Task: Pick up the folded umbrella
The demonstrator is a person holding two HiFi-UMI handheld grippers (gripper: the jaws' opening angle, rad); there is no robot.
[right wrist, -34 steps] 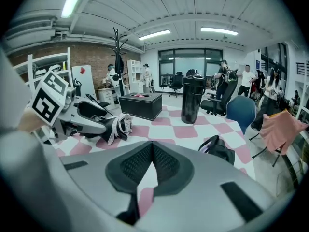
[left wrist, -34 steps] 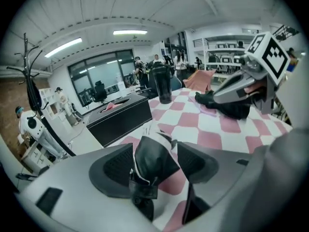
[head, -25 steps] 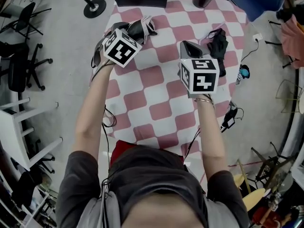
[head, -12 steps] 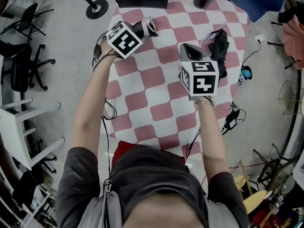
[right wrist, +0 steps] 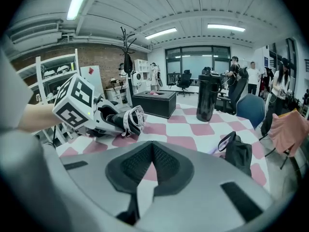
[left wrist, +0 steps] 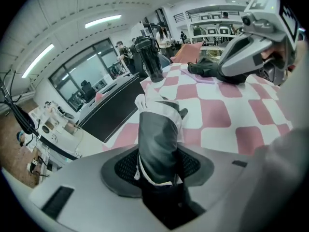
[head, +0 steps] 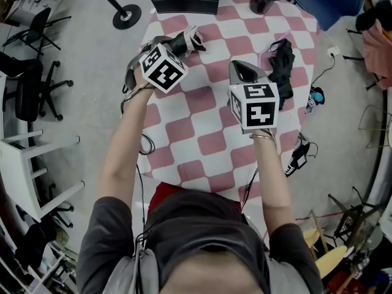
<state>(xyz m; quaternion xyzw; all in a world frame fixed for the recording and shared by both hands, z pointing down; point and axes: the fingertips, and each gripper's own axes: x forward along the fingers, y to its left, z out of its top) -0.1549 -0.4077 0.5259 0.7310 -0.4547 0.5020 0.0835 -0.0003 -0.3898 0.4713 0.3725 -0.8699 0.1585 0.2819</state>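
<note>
Left gripper (left wrist: pixel 157 167) closing on the umbrella (left wrist: pixel 157 134), which lies on the checked table (head: pixel 202 124) at the upper left of the head view. The pads (left wrist: pixel 124 166) meet its fabric sides. Right gripper (right wrist: pixel 151 148), centre frame: jaws pressed together, empty. For a sound lift, finish squeezing the thick middle, not the loose white trim, then raise straight.
</note>
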